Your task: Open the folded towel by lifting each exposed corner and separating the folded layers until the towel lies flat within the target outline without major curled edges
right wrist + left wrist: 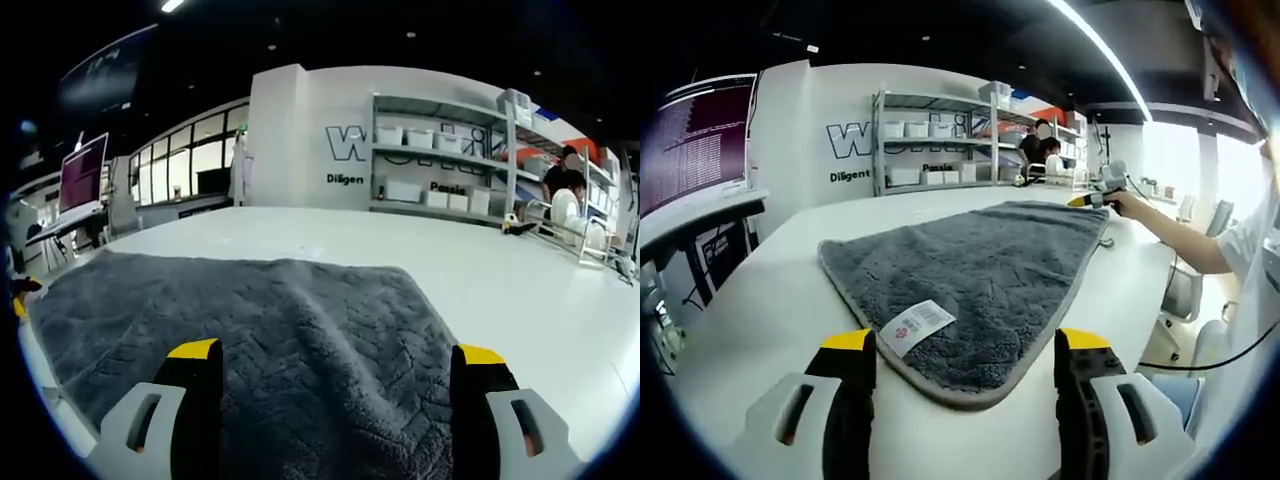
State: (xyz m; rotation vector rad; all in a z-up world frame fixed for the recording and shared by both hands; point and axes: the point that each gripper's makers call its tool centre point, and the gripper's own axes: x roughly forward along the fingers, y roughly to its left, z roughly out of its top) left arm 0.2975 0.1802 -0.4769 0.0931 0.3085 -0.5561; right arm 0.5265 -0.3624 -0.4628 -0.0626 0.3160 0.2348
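Grey towel (pixel 985 275) lies spread on the white table (pixel 760 310), one layer, a low ridge running through the pile. White barcode label (pixel 917 326) sits at its near corner. Left gripper (pixel 965 350) hovers at that corner, jaws spread wide, gripping nothing. Right gripper (pixel 335 362) over the towel's far side, jaws likewise apart, empty. Shelving with white bins (pixel 440 165) stands behind.
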